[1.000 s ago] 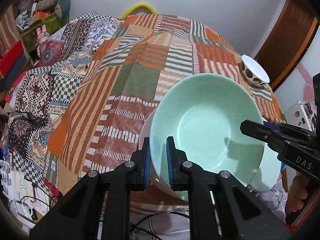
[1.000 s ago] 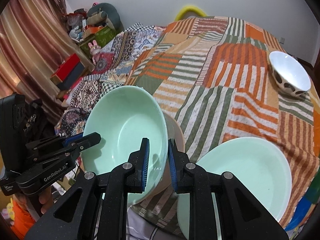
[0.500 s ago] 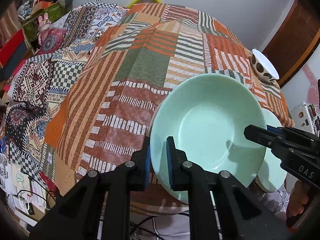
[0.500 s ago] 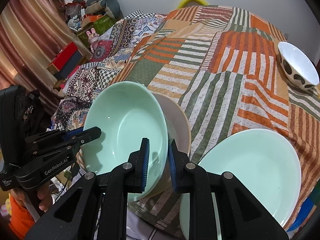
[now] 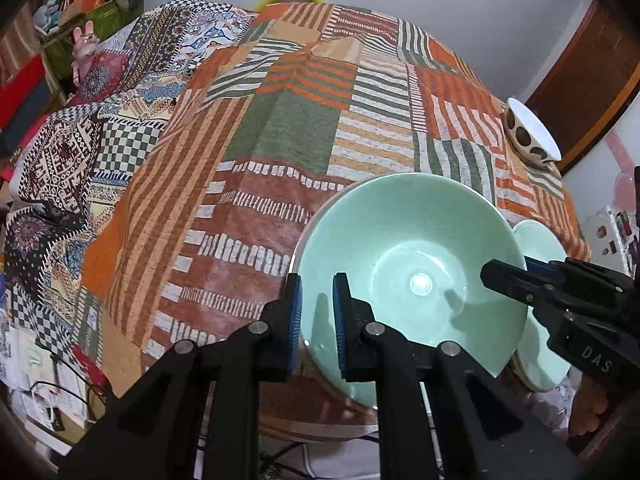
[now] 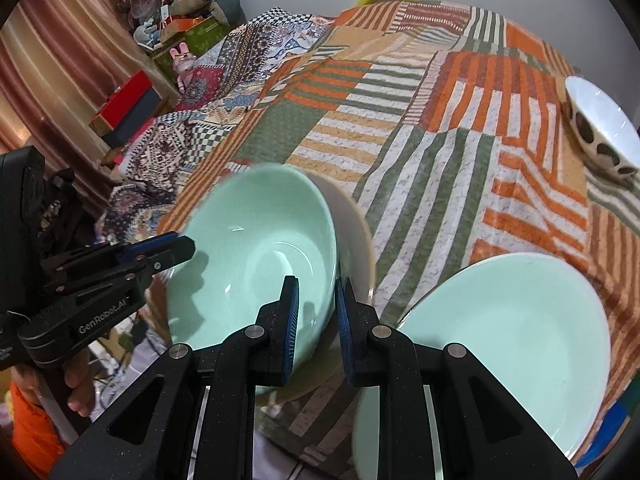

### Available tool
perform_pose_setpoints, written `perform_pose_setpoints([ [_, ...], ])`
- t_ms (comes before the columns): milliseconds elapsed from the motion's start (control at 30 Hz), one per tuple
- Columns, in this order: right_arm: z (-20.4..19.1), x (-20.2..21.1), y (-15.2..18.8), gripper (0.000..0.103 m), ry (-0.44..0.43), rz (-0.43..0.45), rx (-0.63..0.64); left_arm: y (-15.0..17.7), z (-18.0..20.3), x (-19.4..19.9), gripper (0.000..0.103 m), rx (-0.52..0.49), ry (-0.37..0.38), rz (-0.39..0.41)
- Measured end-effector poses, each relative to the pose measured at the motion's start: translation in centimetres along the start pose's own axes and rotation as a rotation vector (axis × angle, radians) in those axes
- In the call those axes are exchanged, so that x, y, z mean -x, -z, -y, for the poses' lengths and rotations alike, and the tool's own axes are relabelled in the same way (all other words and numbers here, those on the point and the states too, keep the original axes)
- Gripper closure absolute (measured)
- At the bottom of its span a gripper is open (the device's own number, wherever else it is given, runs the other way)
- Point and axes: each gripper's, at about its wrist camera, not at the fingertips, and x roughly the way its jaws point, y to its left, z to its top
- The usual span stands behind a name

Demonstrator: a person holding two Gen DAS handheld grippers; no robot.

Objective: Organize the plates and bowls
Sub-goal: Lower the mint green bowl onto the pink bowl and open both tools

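A mint green bowl [image 5: 416, 276] [image 6: 256, 256] is gripped by its rim from both sides. My left gripper [image 5: 316, 304] is shut on the rim's left part, and my right gripper [image 6: 316, 308] is shut on the right part. Each gripper shows in the other's view: the right gripper [image 5: 504, 276], the left gripper [image 6: 180, 248]. The bowl lies over a beige plate [image 6: 356, 236]; whether they touch I cannot tell. A mint green plate [image 6: 500, 340] [image 5: 540, 364] lies just right of them. A white bowl with brown spots [image 6: 600, 136] [image 5: 528, 136] stands at the far right.
A striped patchwork cloth [image 5: 280, 120] covers the round table, whose front edge runs just below the dishes. Cluttered shelves, boxes and a curtain [image 6: 60, 60] stand to the left. A hand [image 6: 76, 384] holds the left gripper's handle.
Both grippers have sunk a little with the mint green bowl between them. The bowl now covers more of the beige plate.
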Motion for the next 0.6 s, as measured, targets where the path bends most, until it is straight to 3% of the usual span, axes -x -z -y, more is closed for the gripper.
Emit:
perform_pose_setpoints([
  [367, 0.4, 1.4, -0.4, 0.083, 0.027, 0.046, 0.037, -0.3, 1.6, 0.7, 0.090, -0.046, -0.038, 0.018],
  [600, 1.8, 4.8, -0.6, 0.077, 0.054, 0.128, 0.038, -2.0, 3.9, 4.5, 0.090, -0.074, -0.012, 0.107],
])
